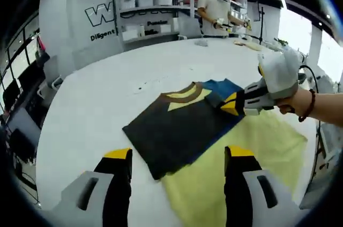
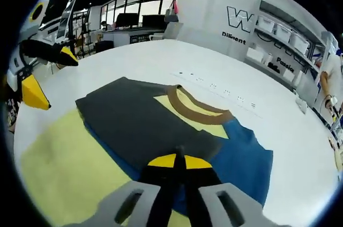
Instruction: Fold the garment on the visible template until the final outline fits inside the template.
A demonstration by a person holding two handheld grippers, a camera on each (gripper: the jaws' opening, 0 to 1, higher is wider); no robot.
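A: Right gripper view, entry: the right gripper (image 2: 179,163) is seen with its yellow-tipped jaws pressed together on the near edge of the garment (image 2: 161,125), at the seam where the dark panel meets the blue sleeve. Cloth is judged to be pinched, though the layer count cannot be told.

B: Left gripper (image 1: 178,158) noted with jaws spread wide, nothing between them, held above the near edge of the table (image 1: 96,103) short of the cloth.

A: Position of the garment recorded: it lies flat on the white table, partly over the yellow template (image 1: 252,157). Collar (image 2: 193,110) points toward the far edge; the dark body overhangs the template's far boundary onto bare table.

B: Key relation: from the right gripper the garment's long axis runs away, hem near, collar far; the blue sleeve lies to its right. The right gripper is already in contact, so it is the nearer hand. The open left one is well apart from the dark corner in front of it.

A: Judgement: a fold across that axis, drawn toward the template, is what the next move seems to call for. Outline is not yet inside the template.

B: A person (image 1: 217,7) is noted at the far edge, by the shelves (image 1: 153,15).
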